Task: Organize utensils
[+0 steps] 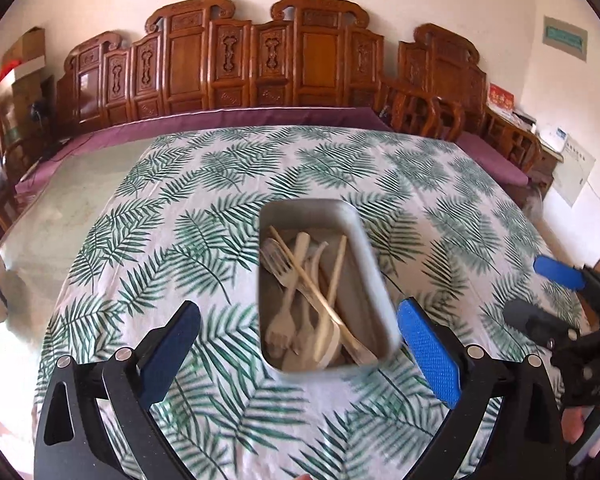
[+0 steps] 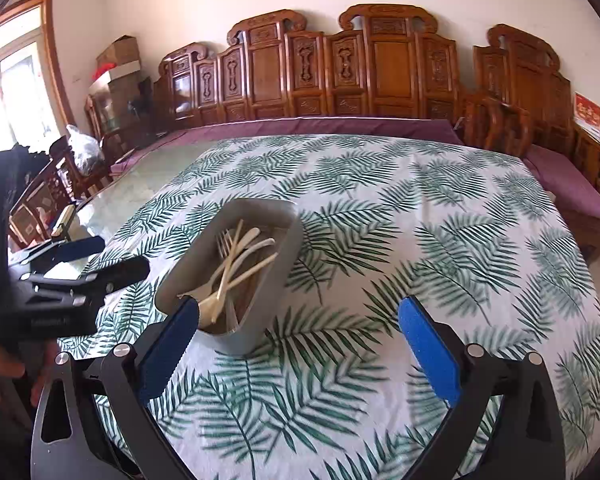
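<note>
One tray [image 1: 364, 240], grey, oblong with rounded corners and upright walls, standing on the leaf-print cloth [image 1: 180, 240] of the counter, near its middle. Contents: several pale utensils [image 1: 312, 300], wood or bamboo by the look of them — at least one fork [image 1: 278, 322], spoon-like pieces, and thin sticks [image 1: 300, 272] laid crosswise over the rest. All lie loose and overlapping inside the tray; none is seen out on the cloth.

Left tongs [image 1: 300, 356]: spread wide, nothing between the pads, with the tray's near end between and just beyond the tips. Right tongs [image 2: 296, 348]: spread wide, empty, the tray ahead and to their left, the left pad overlapping its near end in view.

Handling, as judged: utensils light, stiff, dry, not fragile; slim handles may roll or pivot if pinched at one end, so take hold mid-handle. Sticks are thin and could slip between pads. Tray probably light and rigid; best gripped by a long wall or rim, and likely to slide on the cloth.
</note>
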Demonstrator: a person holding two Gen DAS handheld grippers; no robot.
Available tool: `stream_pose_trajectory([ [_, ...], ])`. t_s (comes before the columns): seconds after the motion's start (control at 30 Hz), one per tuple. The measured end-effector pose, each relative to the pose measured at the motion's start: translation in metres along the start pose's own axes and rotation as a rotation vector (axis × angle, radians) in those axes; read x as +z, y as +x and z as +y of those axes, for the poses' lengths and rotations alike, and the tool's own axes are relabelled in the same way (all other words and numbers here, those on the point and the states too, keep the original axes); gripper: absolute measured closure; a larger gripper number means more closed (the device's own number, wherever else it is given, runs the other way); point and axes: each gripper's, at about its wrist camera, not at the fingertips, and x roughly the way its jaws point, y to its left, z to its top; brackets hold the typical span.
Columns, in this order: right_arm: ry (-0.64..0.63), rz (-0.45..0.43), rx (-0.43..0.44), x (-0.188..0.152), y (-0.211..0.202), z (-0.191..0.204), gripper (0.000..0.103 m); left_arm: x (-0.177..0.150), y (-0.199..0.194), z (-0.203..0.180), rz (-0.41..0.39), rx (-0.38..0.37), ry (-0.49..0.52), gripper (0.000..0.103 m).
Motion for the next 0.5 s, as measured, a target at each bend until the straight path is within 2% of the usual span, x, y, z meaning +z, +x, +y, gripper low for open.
stream_pose_trajectory([
  [0.17,0.009,-0.008,-0.062,-0.013,-0.026,-0.013,0.003,-0.014,-0.019,-0.024,0.016,0.0,0.025,0.008],
  [0.4,0.043,-0.042,-0.093,-0.03,-0.069,-0.031,0.003,-0.027,-0.038,-0.045,0.043,0.011,0.025,0.008],
  [0.5,0.051,-0.071,-0.102,-0.031,-0.09,-0.035,0.003,-0.027,-0.053,-0.054,0.025,-0.003,0.028,0.008],
])
